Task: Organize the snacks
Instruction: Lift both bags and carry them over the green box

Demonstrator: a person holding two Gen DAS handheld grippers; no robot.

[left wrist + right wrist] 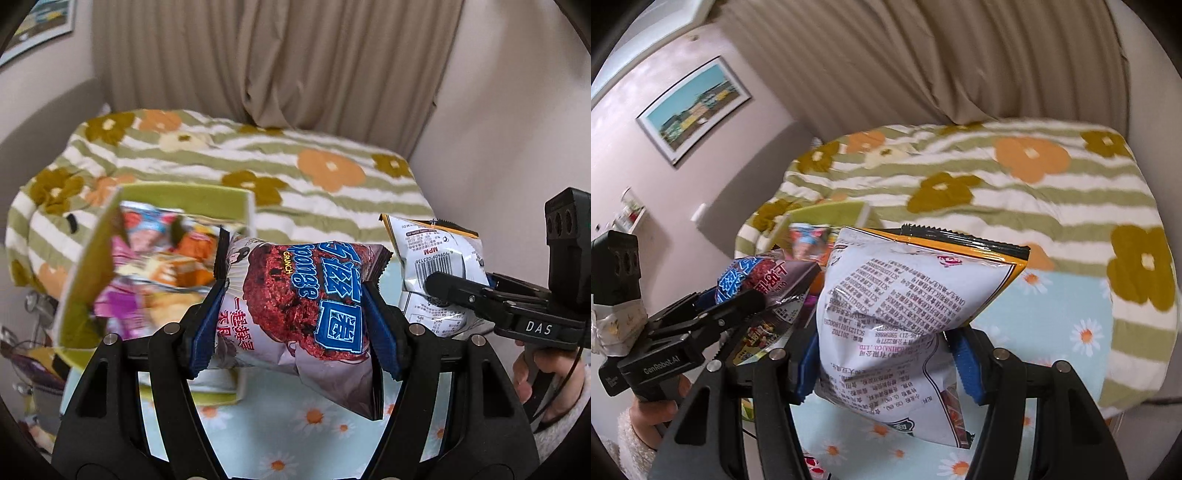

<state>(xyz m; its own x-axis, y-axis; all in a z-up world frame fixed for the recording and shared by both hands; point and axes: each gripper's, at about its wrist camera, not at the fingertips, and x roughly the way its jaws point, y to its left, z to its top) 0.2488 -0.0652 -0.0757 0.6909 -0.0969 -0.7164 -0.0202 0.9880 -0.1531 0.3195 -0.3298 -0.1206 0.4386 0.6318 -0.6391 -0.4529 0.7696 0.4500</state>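
Blue pads of the left gripper (295, 317) squeeze a red snack bag (295, 299) beside the green box (184, 199). Right gripper (882, 354) pinches a white bag (905, 295) near that box.

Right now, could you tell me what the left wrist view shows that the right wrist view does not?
Only the left wrist view shows the front of the Sponge Crunch bag clamped in the left gripper, and the barcode on the white bag.

Only the right wrist view shows the framed picture whole on the wall, and the right gripper pinching the white bag's printed back.

Both show the two bags held up side by side, the green box of snacks behind them, and the floral quilt.
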